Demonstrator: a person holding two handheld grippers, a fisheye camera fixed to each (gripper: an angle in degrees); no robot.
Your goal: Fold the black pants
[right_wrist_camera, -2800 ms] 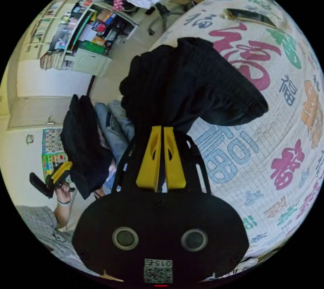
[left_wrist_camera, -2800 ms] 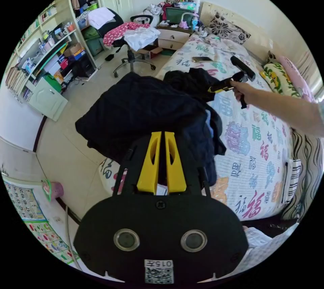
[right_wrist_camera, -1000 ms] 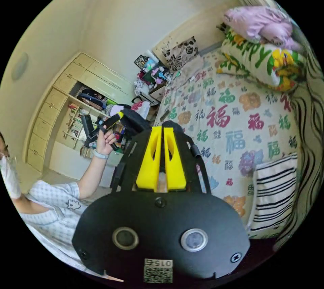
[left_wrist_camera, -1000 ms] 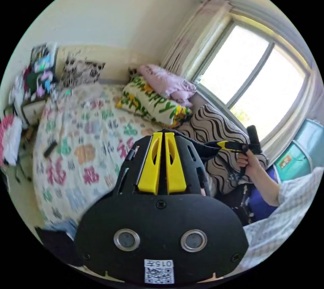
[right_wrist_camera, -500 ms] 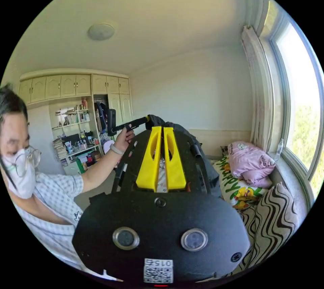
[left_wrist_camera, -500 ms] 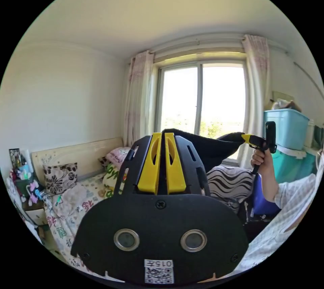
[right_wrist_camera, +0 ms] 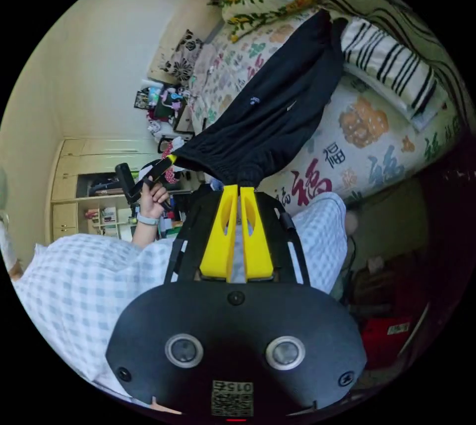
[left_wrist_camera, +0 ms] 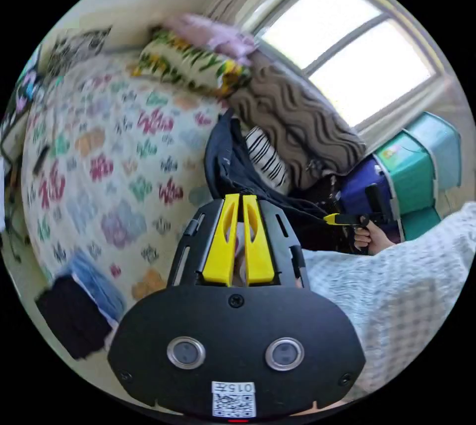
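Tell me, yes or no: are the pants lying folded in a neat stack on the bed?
No, the black pants hang stretched out from both tongs, legs trailing over the bed.

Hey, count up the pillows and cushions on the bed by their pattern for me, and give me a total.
Black and white striped: 1
Brown wavy striped: 1
Green and yellow floral: 1
Pink: 1
Black floral on white: 1
Total: 5

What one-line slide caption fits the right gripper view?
Both grippers, right and left, hold the black pants by the waistband, legs draped across the patterned bed.
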